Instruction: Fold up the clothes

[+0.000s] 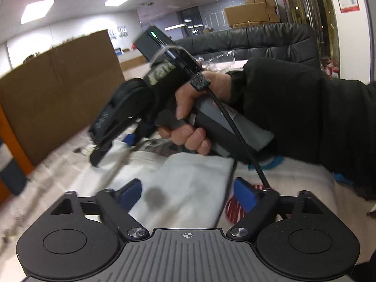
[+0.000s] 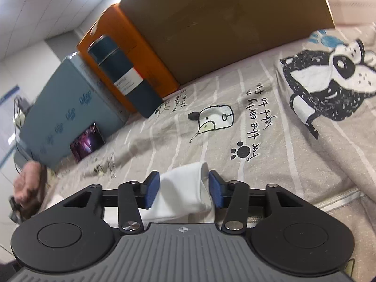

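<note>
A white garment (image 1: 188,183) lies folded on the printed grey sheet (image 2: 270,164). In the left wrist view my left gripper (image 1: 188,195) hovers over it, open, its blue pads (image 1: 130,193) wide apart and touching nothing. Beyond it a hand (image 1: 188,138) in a black sleeve holds my right gripper (image 1: 112,148), which points down at the cloth's far edge. In the right wrist view a bunched fold of the white garment (image 2: 183,195) fills the gap of my right gripper (image 2: 183,189), and both blue pads (image 2: 151,189) press on it.
A large brown cardboard box (image 2: 223,23) stands along the sheet's far side, then an orange box (image 2: 131,54), a dark teal cylinder (image 2: 127,77), a blue-grey box (image 2: 70,108) and a photo card (image 2: 87,144). A black sofa (image 1: 258,42) sits behind. A hand (image 2: 28,183) shows at the left.
</note>
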Demonstrator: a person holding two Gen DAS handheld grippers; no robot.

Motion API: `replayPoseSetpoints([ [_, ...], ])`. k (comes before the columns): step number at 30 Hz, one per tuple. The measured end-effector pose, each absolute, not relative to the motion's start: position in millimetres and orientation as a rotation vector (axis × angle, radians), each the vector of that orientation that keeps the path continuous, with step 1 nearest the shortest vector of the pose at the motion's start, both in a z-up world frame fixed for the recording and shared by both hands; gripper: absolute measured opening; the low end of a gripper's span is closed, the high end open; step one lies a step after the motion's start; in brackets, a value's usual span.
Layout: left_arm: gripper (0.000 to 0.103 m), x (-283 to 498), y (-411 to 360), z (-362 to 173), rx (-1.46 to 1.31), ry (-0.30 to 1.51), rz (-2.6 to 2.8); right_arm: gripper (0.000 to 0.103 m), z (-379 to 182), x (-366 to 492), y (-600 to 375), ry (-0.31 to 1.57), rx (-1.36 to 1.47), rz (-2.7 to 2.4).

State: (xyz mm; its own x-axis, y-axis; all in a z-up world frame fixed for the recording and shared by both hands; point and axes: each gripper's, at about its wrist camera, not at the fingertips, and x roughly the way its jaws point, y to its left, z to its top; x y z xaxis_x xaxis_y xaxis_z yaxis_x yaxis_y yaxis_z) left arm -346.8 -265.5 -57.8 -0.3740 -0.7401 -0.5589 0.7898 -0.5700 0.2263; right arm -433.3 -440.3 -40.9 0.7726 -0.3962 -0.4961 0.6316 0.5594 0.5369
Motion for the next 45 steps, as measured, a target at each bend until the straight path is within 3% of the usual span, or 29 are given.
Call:
replayPoseSetpoints([
  [2, 0.025, -347.9, -272.3, -55.2, 0.764, 0.142, -2.069, 0.027, -40.2, -430.9, -437.6, 0.360, 0.728, -0.624],
  [4, 0.012, -336.8, -275.4, -50.3, 0.702, 0.204, -2.061, 0.019, -39.4, -430.3, -437.0, 0.362, 0.723, -0.617],
  [8, 0.011, -311.4, -266.5, -34.1, 0.539, 0.266, -2.041, 0.016, -25.3, -430.3, -430.9, 0.340, 0.681, -0.616],
  [16, 0.009, -260.9, -194.6, -0.3, 0.238, 0.162, -2.001, 0.015, 46.5, -404.0, -389.5, 0.269, 0.527, -0.638],
  [27, 0.007, -162.3, -79.7, 22.4, -0.126, 0.102, -1.758, 0.012, 123.7, -273.4, -319.0, 0.191, 0.449, -0.496],
  [34, 0.000, -107.4, -34.8, -2.0, -0.221, 0.247, -1.597, 0.008, 109.0, -175.5, -289.2, 0.281, 0.484, -0.435],
  [40, 0.000, -68.6, -24.2, -39.5, -0.290, 0.569, -1.505, 0.006, 71.0, -126.4, -273.4, 0.441, 0.451, -0.445],
  [43, 0.007, -54.2, -20.5, -48.1, -0.325, 0.711, -1.510, 0.015, 56.1, -122.5, -279.1, 0.508, 0.423, -0.458],
  [44, 0.009, -58.5, -16.7, -49.7, -0.323, 0.722, -1.517, 0.029, 51.9, -122.8, -282.4, 0.528, 0.413, -0.459],
  [45, 0.011, -63.2, -14.1, -50.9, -0.317, 0.730, -1.531, 0.037, 48.1, -124.3, -286.9, 0.543, 0.404, -0.451],
])
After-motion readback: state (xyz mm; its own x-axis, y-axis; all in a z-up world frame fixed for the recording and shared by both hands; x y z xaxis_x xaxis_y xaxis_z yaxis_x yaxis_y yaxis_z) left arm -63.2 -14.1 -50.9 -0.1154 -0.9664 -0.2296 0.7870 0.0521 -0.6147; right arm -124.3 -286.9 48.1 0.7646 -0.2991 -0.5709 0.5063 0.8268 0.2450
